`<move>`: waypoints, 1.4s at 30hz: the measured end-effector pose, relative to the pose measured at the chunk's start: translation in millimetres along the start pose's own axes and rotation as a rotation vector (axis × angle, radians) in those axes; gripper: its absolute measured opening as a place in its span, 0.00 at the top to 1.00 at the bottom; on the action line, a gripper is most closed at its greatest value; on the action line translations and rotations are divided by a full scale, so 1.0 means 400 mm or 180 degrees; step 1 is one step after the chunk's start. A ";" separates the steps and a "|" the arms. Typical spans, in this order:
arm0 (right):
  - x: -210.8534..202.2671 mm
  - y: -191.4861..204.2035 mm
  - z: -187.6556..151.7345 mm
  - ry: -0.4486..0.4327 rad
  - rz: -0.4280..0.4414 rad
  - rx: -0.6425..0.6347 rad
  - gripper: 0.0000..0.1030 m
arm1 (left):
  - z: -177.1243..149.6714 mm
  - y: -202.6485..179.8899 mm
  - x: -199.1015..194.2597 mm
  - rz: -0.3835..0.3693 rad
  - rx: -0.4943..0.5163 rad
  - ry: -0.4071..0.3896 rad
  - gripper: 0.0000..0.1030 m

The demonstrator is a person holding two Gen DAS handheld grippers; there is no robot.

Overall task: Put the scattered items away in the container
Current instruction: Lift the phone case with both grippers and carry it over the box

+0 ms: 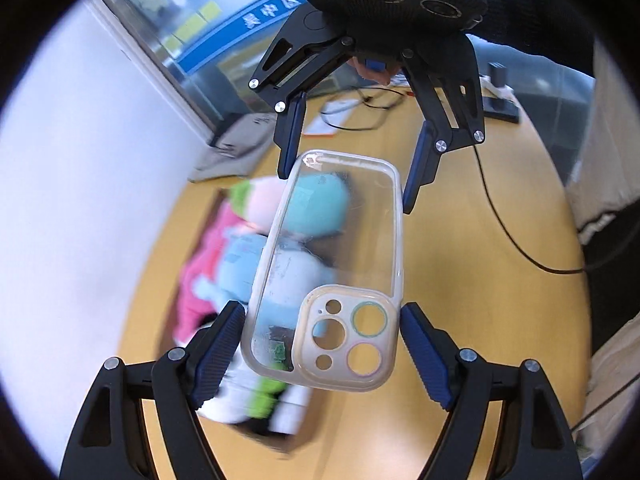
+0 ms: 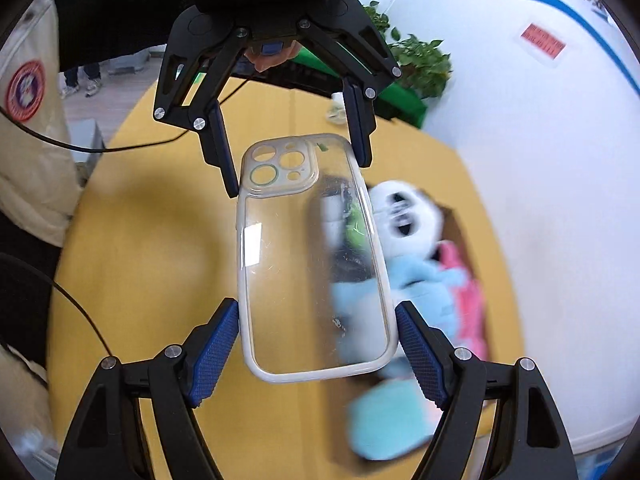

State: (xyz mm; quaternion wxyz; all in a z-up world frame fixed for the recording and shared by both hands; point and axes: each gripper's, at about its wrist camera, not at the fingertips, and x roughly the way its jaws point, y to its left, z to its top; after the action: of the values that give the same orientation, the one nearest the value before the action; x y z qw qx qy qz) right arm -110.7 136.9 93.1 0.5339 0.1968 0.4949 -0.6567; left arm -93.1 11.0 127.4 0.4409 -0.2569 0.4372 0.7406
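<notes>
A clear phone case with a camera cutout hangs in the air between both grippers, above the yellow table. My left gripper is shut on its camera end. My right gripper faces it and grips the other end. In the right wrist view the case sits between my right gripper's pads, and the left gripper holds the far camera end. Below lies a cardboard box with plush toys: a panda, blue ones and a pink one.
A white wall runs along the table beside the box. Black cables and papers lie at the table's far side. A green plant stands at the table's end. A person in a cream coat stands close.
</notes>
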 end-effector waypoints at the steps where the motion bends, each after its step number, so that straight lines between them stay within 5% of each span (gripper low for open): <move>1: -0.007 -0.030 0.010 0.0029 -0.0045 -0.0043 0.19 | 0.019 0.032 -0.001 0.0035 0.0016 0.0015 0.23; 9: 0.019 -0.196 0.031 0.0123 -0.0166 -0.0123 0.19 | 0.031 0.221 0.069 0.0079 0.0123 0.0142 0.23; 21: 0.237 -0.484 -0.071 0.0354 0.0004 0.0007 0.19 | -0.005 0.466 0.398 -0.0178 0.0048 0.0380 0.24; 31: 0.480 -0.568 -0.214 0.0633 0.0450 0.0227 0.19 | -0.063 0.506 0.629 -0.0610 -0.0098 0.0521 0.23; 42: 0.490 -0.560 -0.232 0.0707 0.0585 0.0454 0.17 | -0.075 0.493 0.585 -0.0539 -0.0134 0.0425 0.21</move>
State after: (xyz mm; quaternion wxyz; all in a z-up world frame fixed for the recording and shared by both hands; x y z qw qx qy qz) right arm -405.8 103.9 -2.7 0.5183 0.3501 0.4829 -0.6129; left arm -378.3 39.9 16.6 0.4663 -0.3509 0.4267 0.6909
